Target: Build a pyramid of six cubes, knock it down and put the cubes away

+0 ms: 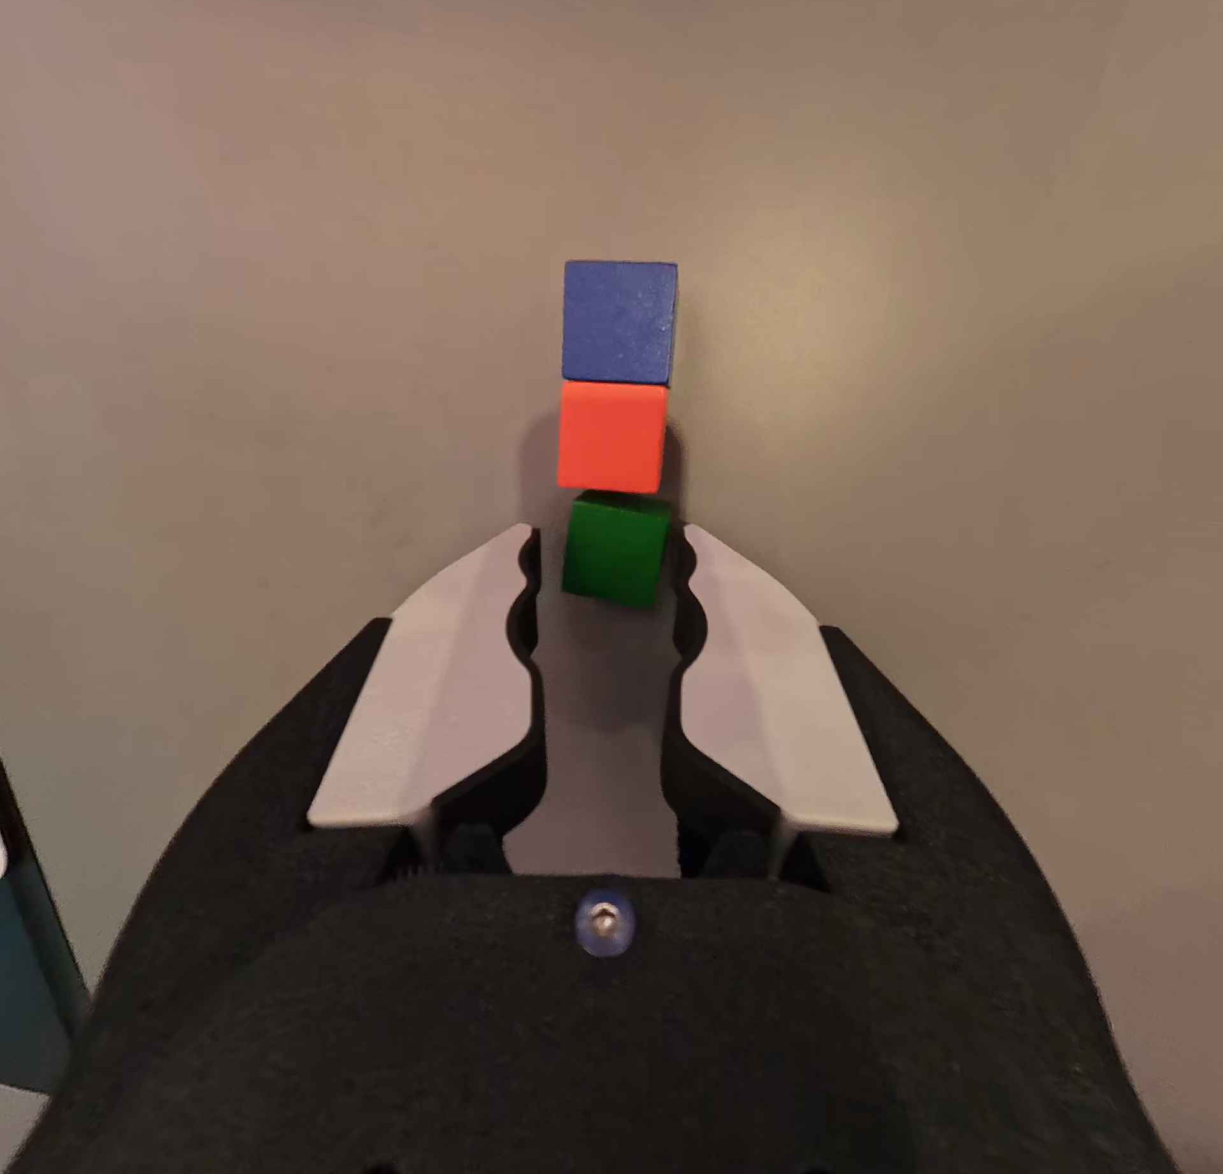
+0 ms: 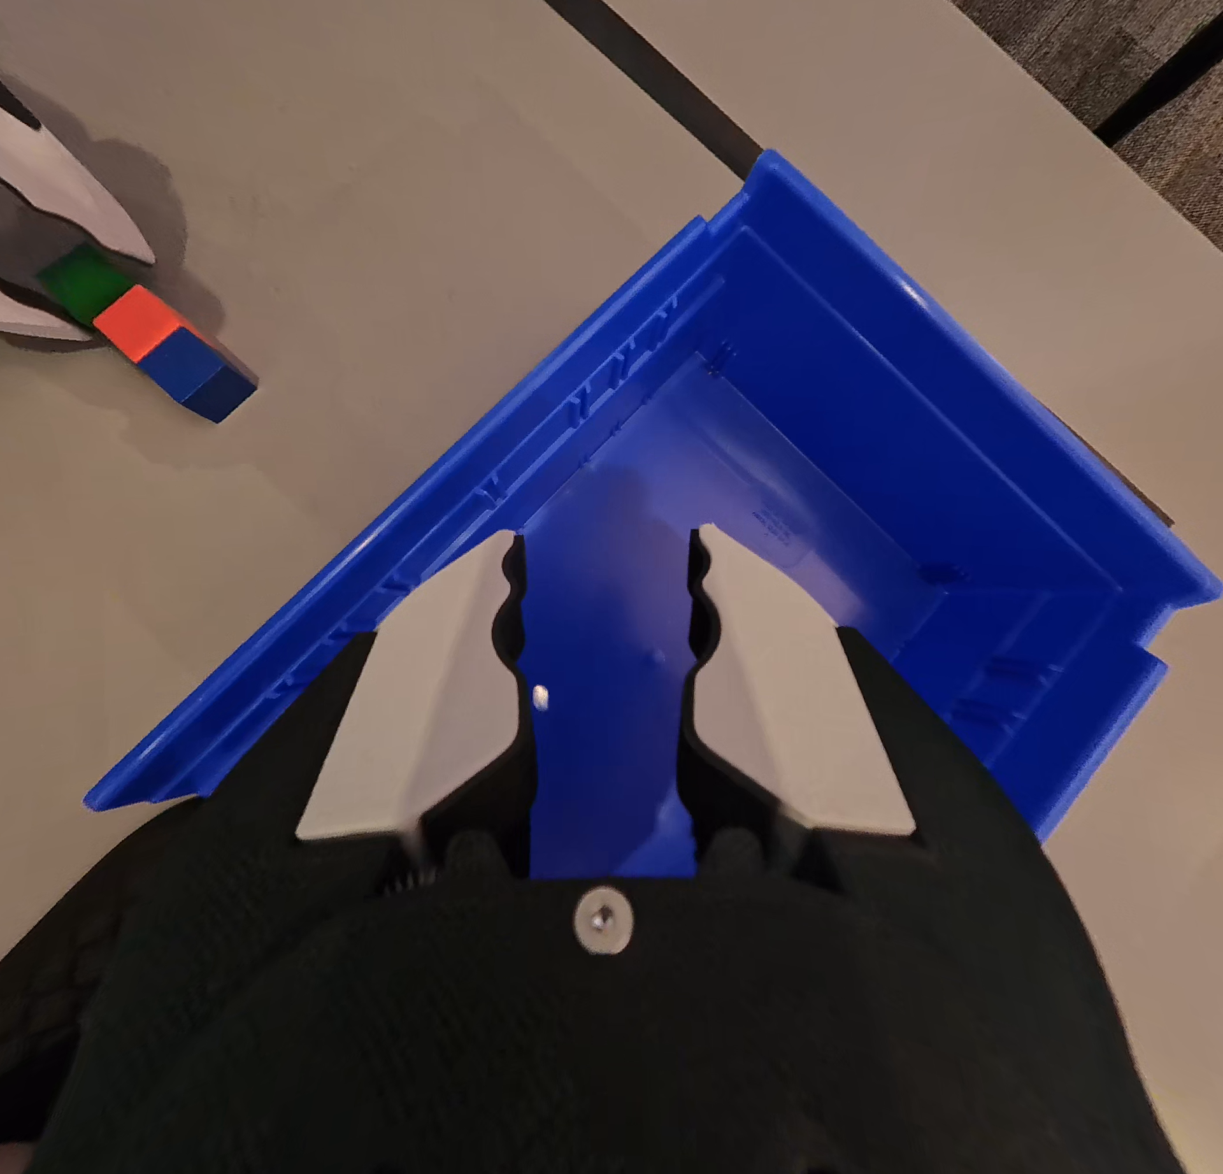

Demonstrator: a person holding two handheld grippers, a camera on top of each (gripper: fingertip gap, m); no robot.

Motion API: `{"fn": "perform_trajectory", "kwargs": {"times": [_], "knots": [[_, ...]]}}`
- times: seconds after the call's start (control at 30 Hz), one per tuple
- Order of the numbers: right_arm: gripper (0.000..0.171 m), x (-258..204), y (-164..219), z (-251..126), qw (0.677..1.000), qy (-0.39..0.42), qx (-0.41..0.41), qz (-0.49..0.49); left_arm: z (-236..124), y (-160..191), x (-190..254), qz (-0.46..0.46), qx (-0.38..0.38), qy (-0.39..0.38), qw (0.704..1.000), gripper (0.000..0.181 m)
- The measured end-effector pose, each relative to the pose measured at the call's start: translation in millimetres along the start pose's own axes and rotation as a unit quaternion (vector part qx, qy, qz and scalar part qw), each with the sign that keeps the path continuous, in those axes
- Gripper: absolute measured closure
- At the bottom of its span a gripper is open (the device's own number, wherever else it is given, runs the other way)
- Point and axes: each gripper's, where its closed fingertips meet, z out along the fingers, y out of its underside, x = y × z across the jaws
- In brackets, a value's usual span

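Three cubes lie in one straight row on the grey surface (image 1: 265,282): a green cube (image 1: 614,550), an orange cube (image 1: 610,436) and a blue cube (image 1: 619,321). Orange and blue touch face to face; the green one sits just off the orange one, turned slightly askew. The row's long axis runs straight away from the left hand-held gripper (image 1: 607,533), green end nearest, blue end farthest. Bare surface lies open on both sides of the row and beyond the blue end.

The left hand-held gripper has its fingers apart, one on each side of the green cube. A narrow gap shows on the left side; on the right side I cannot tell whether finger and cube touch.

In the right wrist view the same row sits well to the left of a blue plastic bin (image 2: 860,361), with open surface between them. The right hand-held gripper (image 2: 603,536) hovers over the bin's interior, fingers apart and holding nothing. The bin's far corner reaches a dark seam (image 2: 635,43) crossing the surface, and past the surface's edge at upper right lies grey carpet (image 2: 1092,10).
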Motion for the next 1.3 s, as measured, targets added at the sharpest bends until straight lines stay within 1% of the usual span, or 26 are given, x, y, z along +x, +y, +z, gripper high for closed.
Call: {"fn": "perform_trajectory", "kwargs": {"times": [0.13, 0.17, 0.2, 0.7, 0.73, 0.77, 0.83, 0.9, 0.93, 1.03, 1.1, 1.17, 1.2, 1.23, 1.3], "knots": [[0.123, 0.8, 1.0, -0.7, 1.000, 0.001, -0.001, 0.001, -2.3, 8.2, 0.6, 0.003, -0.008, 0.003, 1.000, 0.145], [0.123, 1.0, 1.0, -0.7, 1.000, 0.001, -0.001, 0.002, -2.4, 8.3, 0.6, 0.004, -0.005, 0.001, 1.000, 0.151], [0.123, 1.2, 1.0, -0.7, 1.000, 0.001, -0.001, 0.002, -2.2, 7.4, 1.2, 0.004, 0.000, 0.002, 1.000, 0.153], [0.122, -1.1, 5.9, 4.1, 1.000, -0.003, -0.018, -0.002, 1.9, 2.4, -3.0, -0.005, 0.003, -0.008, 1.000, 0.152], [0.122, -0.8, 6.3, 4.4, 1.000, -0.003, -0.018, -0.001, 2.6, 2.6, -2.5, -0.006, 0.002, -0.007, 1.000, 0.149], [0.122, -0.2, 6.5, 4.7, 1.000, -0.003, -0.018, 0.000, 2.9, 3.0, -4.0, -0.010, 0.000, -0.012, 1.000, 0.139], [0.122, 1.2, 7.5, 5.0, 1.000, -0.002, -0.018, 0.003, -1.8, 2.6, -5.9, -0.020, 0.005, -0.013, 1.000, 0.135], [0.122, 1.7, 8.0, 5.0, 1.000, -0.004, -0.017, 0.005, -18.9, -0.9, -13.3, -0.028, 0.030, -0.030, 0.999, 0.124], [0.121, 2.1, 8.4, 4.8, 1.000, -0.004, -0.017, 0.005, -34.3, -2.0, -17.8, -0.033, 0.047, -0.040, 0.998, 0.124], [0.122, 1.6, 7.2, 3.1, 1.000, -0.006, -0.011, 0.005, -105.6, 3.4, -39.8, -0.064, 0.122, -0.093, 0.986, 0.131], [0.122, 2.0, 6.1, 1.6, 1.000, -0.006, -0.007, 0.007, -159.6, 28.5, -62.0, -0.097, 0.157, -0.145, 0.972, 0.131], [0.122, 2.7, 5.6, 0.7, 1.000, -0.004, -0.006, 0.007, -202.6, 75.5, -89.0, -0.138, 0.156, -0.208, 0.956, 0.132], [0.122, 2.9, 5.5, 0.4, 1.000, -0.003, -0.007, 0.007, -215.2, 101.3, -97.5, -0.163, 0.153, -0.220, 0.950, 0.136], [0.122, 2.8, 5.2, 0.4, 1.000, -0.002, -0.008, 0.007, -220.4, 127.2, -102.0, -0.194, 0.146, -0.216, 0.946, 0.138], [0.122, 1.6, 3.8, 1.2, 1.000, -0.002, -0.009, 0.004, -212.1, 174.5, -100.4, -0.257, 0.115, -0.173, 0.944, 0.138]]}}
